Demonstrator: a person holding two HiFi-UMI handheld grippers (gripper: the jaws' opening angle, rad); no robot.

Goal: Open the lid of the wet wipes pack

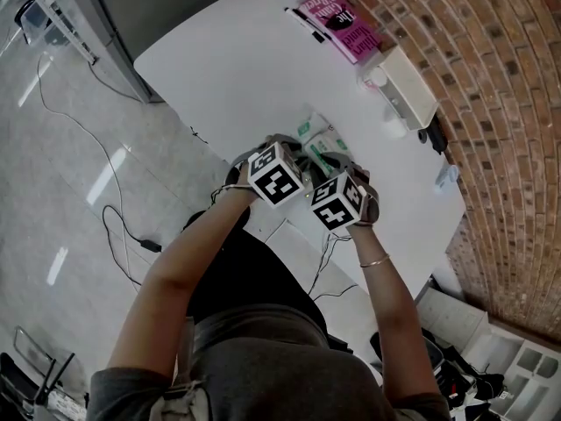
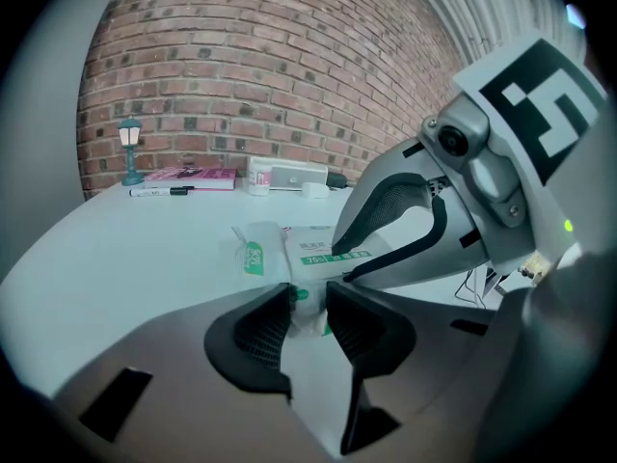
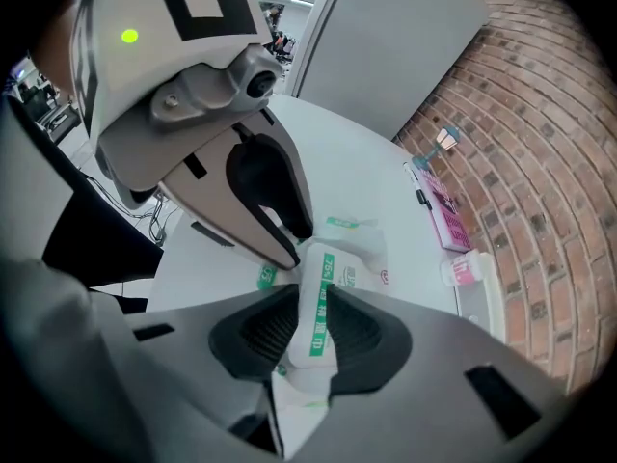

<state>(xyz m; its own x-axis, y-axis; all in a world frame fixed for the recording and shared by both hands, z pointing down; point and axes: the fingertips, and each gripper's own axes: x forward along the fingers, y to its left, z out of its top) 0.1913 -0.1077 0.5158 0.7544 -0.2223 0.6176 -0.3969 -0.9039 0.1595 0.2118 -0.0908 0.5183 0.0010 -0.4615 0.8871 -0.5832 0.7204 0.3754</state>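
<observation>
A soft white-and-green wet wipes pack [image 1: 323,146] lies near the near edge of the white table [image 1: 228,68]. The left gripper [image 2: 308,309] is clamped on the pack's near end. The right gripper [image 3: 313,331] pinches a green-striped white fold of the pack, just right of it.

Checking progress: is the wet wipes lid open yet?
Cannot tell: the right hand-held gripper pinches the green-striped edge of the wet wipes pack, but no view shows an opening.
</observation>
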